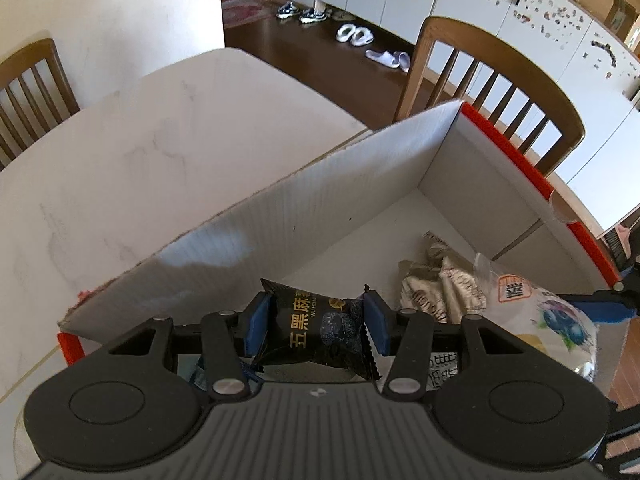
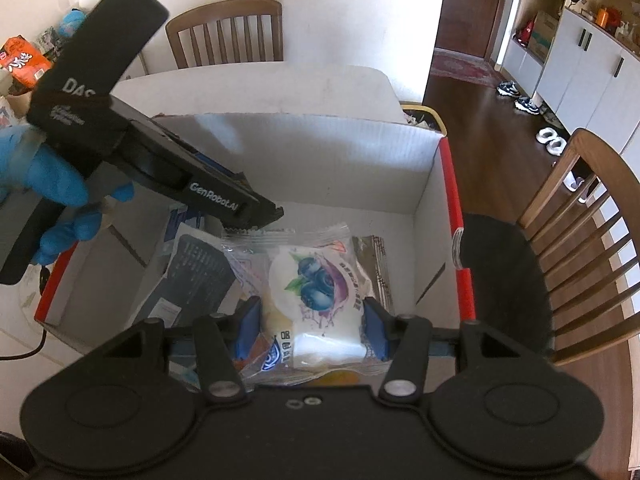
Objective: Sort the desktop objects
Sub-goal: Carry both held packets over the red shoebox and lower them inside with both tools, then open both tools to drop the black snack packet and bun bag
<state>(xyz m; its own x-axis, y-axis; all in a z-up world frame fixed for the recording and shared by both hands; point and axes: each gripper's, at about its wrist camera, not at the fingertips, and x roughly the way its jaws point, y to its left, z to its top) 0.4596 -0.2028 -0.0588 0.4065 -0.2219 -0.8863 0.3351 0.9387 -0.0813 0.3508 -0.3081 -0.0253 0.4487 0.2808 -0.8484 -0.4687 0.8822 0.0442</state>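
Note:
In the left wrist view my left gripper point(image 1: 316, 326) is shut on a black snack packet point(image 1: 316, 332) with gold lettering, its blue pads pressing both ends. It hangs over the near corner of a white cardboard box point(image 1: 360, 184) with red edges. In the right wrist view my right gripper point(image 2: 312, 324) is shut on a clear blueberry pastry packet point(image 2: 316, 292) above the same box point(image 2: 320, 152). That packet point(image 1: 560, 320) also shows at the right of the left view. A blue-gloved hand point(image 2: 52, 184) carries the left gripper point(image 2: 276, 212) at the upper left.
Beige foil packets point(image 1: 436, 284) and a dark blue packet point(image 2: 196, 276) lie in the box. The box stands on a pale marble table point(image 1: 140, 152). Wooden chairs point(image 1: 492, 92) point(image 2: 580, 240) stand around it. A dark bin point(image 2: 500, 280) sits right of the box. An orange snack bag point(image 2: 24, 62) lies far left.

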